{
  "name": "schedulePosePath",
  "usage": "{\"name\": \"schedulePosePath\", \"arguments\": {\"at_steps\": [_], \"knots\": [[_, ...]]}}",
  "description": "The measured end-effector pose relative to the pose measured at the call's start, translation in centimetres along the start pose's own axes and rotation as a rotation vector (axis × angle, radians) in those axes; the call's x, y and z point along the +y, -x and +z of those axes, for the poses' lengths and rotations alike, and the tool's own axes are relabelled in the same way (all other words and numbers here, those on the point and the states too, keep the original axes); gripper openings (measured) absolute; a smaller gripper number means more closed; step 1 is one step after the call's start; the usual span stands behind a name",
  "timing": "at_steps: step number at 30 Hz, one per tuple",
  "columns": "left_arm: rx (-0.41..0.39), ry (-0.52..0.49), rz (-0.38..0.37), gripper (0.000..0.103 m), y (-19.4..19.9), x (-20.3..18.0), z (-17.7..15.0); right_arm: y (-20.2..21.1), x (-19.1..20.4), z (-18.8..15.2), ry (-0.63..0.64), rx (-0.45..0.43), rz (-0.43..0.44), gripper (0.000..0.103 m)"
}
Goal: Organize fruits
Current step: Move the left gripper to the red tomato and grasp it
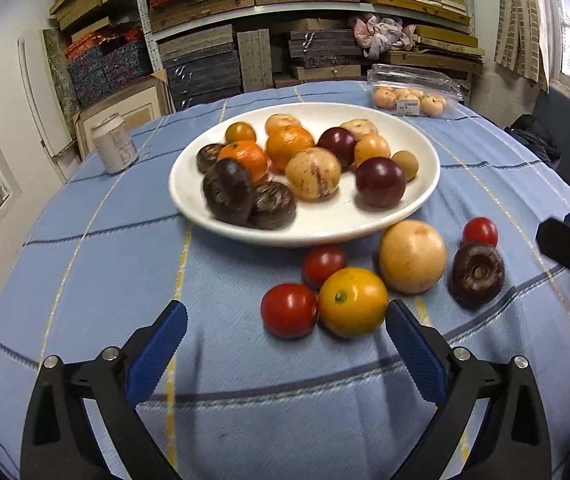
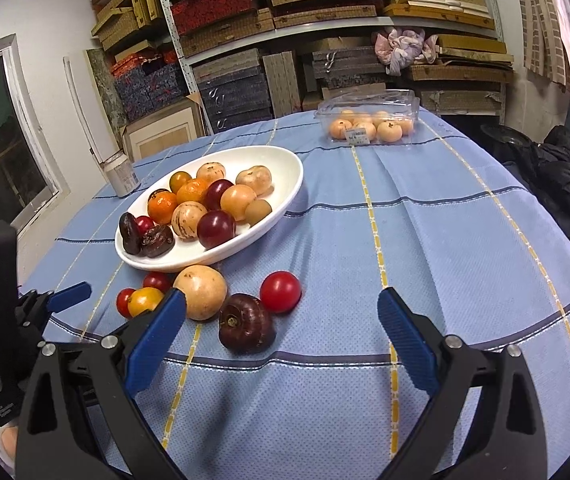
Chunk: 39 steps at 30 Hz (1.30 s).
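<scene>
The blue ribbed fingers [image 1: 157, 354] of the left gripper [image 1: 287, 350] stand wide apart with nothing between them, above bare blue checked tablecloth [image 1: 105, 280]; the right gripper [image 2: 281, 334] is spread just as wide and empty.

From the left in the left wrist view, a silver drink can [image 1: 114, 143] stands upright near the table's edge. Beside it sits the white oval ceramic plate [image 1: 325, 224], holding dark brown flattened fruits, orange mandarins, a pale speckled round fruit, two dark red plums and several tan fruits, packed together.

On the cloth just in front of the plate lie the loose pieces: two red cherry tomatoes [image 1: 289, 311], a yellow-orange round fruit [image 1: 352, 302] touching the nearer one, then a large tan round fruit [image 1: 412, 256], a dark brown flattened fruit [image 1: 476, 274] and a third red tomato [image 1: 480, 232] behind it.

At the far right of the table a clear plastic clamshell box [image 1: 413, 84] holds pale orange fruits.
</scene>
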<state>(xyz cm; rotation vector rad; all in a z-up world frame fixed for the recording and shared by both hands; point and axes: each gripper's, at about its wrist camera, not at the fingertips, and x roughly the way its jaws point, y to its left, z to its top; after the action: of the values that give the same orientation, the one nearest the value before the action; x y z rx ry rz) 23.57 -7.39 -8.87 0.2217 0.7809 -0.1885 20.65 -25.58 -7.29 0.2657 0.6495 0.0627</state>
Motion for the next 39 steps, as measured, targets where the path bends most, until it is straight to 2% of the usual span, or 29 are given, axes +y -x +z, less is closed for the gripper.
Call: {"name": "schedulePosePath", "arguments": {"at_steps": [7,10,12,14,18,21,25,32,35,39], "knots": [[0.071,0.141,0.014,0.099,0.5,4.3,-1.7,0.0,-0.1,0.0,-0.012,0.005,0.017,0.095],[0.038,0.203,-0.062,0.099,1.5,5.3,-1.9,0.3,0.0,0.0,-0.010,-0.001,0.027,0.095],[0.015,0.185,-0.107,0.099,2.0,4.7,-1.7,0.5,0.1,0.1,-0.010,-0.005,0.031,0.095],[-0.006,0.130,-0.117,0.099,2.3,3.4,-1.6,0.6,0.1,0.1,-0.013,-0.007,0.032,0.095],[-0.029,0.032,-0.088,0.099,2.0,0.9,-1.3,0.6,0.1,0.1,-0.012,-0.008,0.033,0.095],[-0.037,-0.004,-0.069,0.099,1.6,0.0,-1.0,0.6,0.2,0.1,-0.007,-0.005,0.032,0.095],[-0.033,-0.005,-0.034,0.099,0.9,0.4,-0.6,0.7,0.5,0.1,-0.003,-0.002,0.033,0.095],[-0.017,0.095,0.003,0.099,0.4,3.5,-0.4,0.7,0.8,-0.1,-0.001,0.003,0.037,0.096],[0.001,0.072,0.015,0.099,-0.4,3.3,0.0,0.6,1.0,-0.2,0.009,0.004,0.038,0.096],[0.060,0.020,-0.007,0.084,-1.8,2.3,0.4,0.5,1.0,-0.3,0.005,0.006,0.035,0.096]]}}
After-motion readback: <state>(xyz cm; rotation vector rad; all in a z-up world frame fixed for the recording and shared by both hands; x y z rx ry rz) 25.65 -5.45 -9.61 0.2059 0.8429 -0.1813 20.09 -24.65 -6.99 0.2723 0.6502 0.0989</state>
